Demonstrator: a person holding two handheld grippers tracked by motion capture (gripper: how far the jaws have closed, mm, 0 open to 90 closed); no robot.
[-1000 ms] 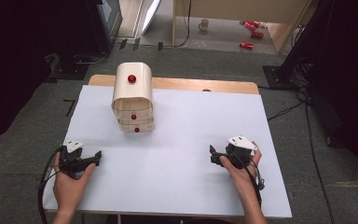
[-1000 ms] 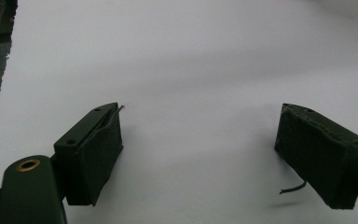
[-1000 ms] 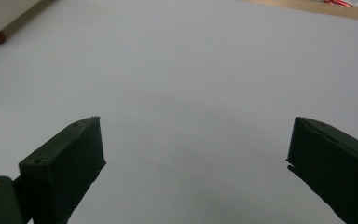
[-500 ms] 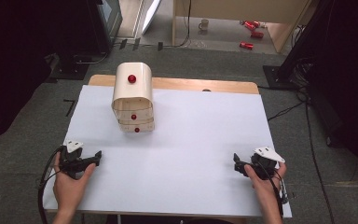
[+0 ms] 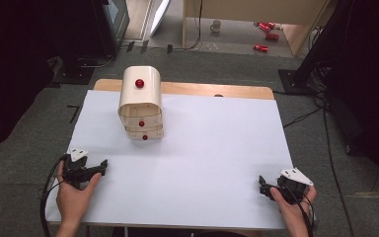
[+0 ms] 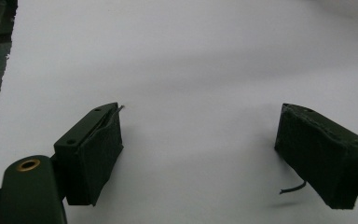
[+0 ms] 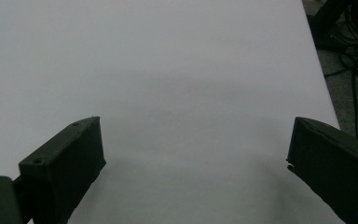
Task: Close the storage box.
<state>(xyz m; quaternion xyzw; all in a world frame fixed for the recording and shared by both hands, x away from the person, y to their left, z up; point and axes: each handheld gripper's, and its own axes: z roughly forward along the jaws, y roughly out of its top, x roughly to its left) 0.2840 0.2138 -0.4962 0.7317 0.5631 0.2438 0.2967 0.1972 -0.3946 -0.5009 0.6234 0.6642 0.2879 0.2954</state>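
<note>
Resting near the table's (image 5: 212, 148) front corners, the left gripper (image 5: 91, 169) and right gripper (image 5: 266, 186) both have jaws spread wide, holding nothing. The cabinet (image 5: 140, 103) stands well ahead of the left gripper and slightly to its right, far from the right one. It looks like light, stiff, thin wood; its drawers are best pulled by their small red knobs (image 5: 141, 124), which could slip.

left gripper (image 6: 200, 149) jaws wide apart, empty, over white table (image 6: 191, 56)
</note>
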